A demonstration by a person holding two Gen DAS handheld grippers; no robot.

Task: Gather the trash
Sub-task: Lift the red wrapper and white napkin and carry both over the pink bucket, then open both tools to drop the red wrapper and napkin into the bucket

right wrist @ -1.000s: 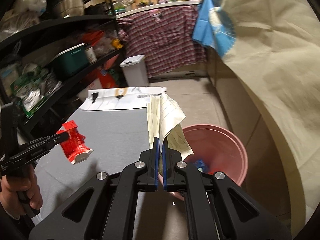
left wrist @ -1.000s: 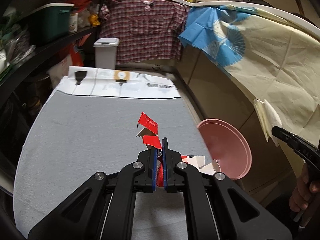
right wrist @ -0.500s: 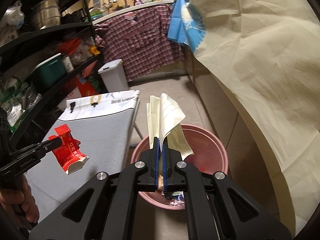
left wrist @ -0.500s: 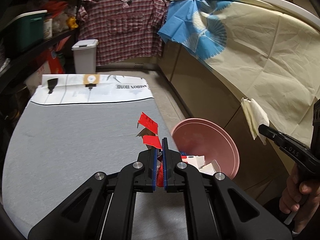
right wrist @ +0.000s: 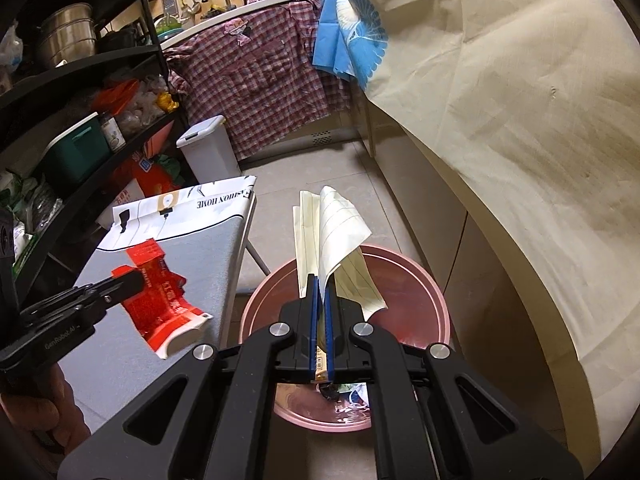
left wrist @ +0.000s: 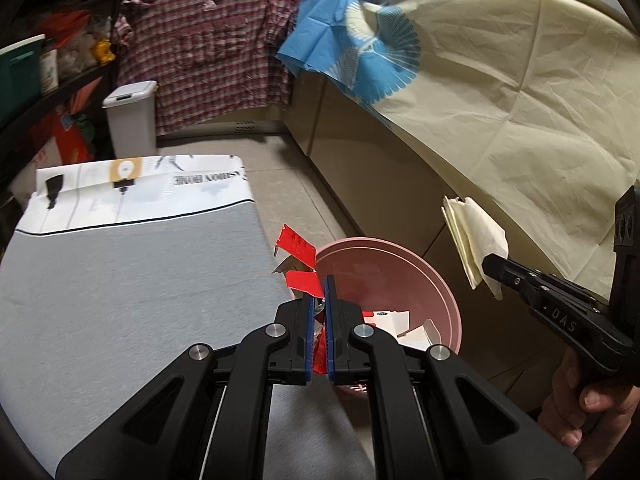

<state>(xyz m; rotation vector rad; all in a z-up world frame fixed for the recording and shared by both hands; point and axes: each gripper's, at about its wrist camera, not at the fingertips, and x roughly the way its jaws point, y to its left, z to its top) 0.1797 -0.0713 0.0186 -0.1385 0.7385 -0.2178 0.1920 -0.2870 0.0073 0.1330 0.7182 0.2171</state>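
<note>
My left gripper [left wrist: 319, 280] is shut on a torn red carton [left wrist: 298, 254] and holds it at the right edge of the grey board [left wrist: 132, 280], beside the pink bin [left wrist: 404, 276]. From the right wrist view the red carton [right wrist: 160, 300] hangs over the board [right wrist: 192, 256]. My right gripper [right wrist: 320, 280] is shut on folded cream lined paper [right wrist: 332, 232] and holds it above the pink bin [right wrist: 416, 292]. The paper also shows in the left wrist view [left wrist: 476, 240]. The bin holds white and coloured scraps [left wrist: 400, 320].
A white lidded bin [right wrist: 208, 148] stands on the floor behind the board. Black shelves [right wrist: 80, 80] with boxes and pots line the left. A cream cloth [right wrist: 500, 100] covers the counter on the right. A plaid shirt [right wrist: 260, 80] hangs at the back.
Both grippers have moved right toward the pink bin. The right gripper now holds the paper over the bin, and the left gripper has reached the board's right edge.
</note>
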